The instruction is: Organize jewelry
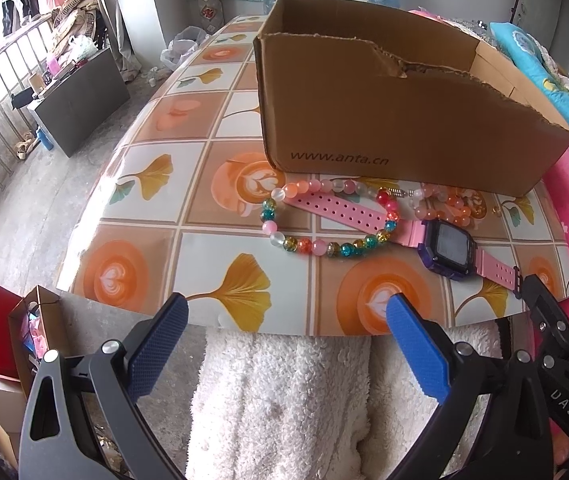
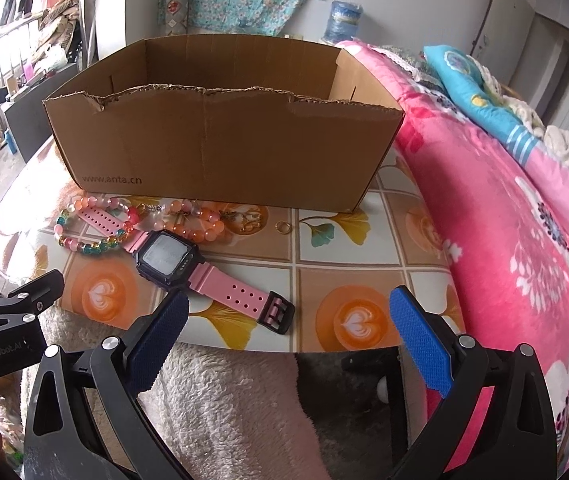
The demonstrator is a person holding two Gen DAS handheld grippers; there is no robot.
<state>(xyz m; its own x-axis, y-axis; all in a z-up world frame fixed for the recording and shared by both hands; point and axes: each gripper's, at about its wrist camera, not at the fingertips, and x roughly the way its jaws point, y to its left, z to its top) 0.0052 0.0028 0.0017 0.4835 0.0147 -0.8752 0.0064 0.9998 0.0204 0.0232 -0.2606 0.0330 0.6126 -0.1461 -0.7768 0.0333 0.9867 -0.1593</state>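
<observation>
- Left gripper point(image 1: 286, 322): jaws wide, empty, short of the worktop point(image 1: 204, 248) edge.
- Right gripper point(image 2: 288, 320): jaws wide, empty.
- Watch point(image 2: 188, 264) lies ahead of both, on the worktop, touching the bracelet point(image 1: 324, 220), before the box point(image 2: 220, 152).

Pink floral blanket point(image 2: 524, 220), water jug point(image 2: 342, 20)

home bedroom, pink floral quilt point(image 2: 524, 220), pillow point(image 2: 476, 92)
</observation>
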